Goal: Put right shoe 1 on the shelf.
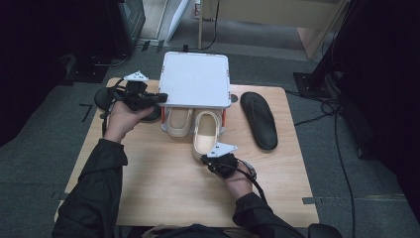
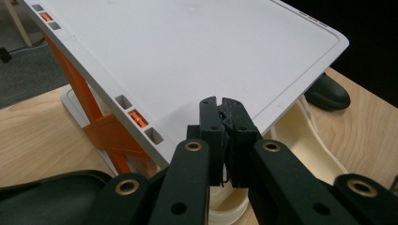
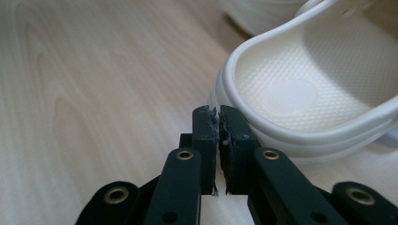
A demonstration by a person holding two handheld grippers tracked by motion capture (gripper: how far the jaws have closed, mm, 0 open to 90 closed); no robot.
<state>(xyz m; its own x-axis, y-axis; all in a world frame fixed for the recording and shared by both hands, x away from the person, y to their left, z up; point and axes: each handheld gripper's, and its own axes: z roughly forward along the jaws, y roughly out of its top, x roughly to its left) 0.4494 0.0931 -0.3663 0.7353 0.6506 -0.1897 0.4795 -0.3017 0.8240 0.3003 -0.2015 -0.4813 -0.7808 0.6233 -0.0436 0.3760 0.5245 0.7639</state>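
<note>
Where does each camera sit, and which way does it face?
High view: above the table, looking forward and down; both forearms, left claw, right claw.
Left gripper view: on the left claw, facing the white rack; its shut jaws.
Right gripper view: on the right claw, facing the cream clog; its shut jaws.
Shared: clog, table.

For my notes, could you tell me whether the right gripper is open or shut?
Shut: the right gripper shows its jaws together with nothing between them, beside the cream shoe.

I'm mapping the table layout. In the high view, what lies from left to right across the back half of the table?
Black flip-flop at the left edge → left gripper → white rack with orange legs → black flip-flop lying sole-up.
</note>
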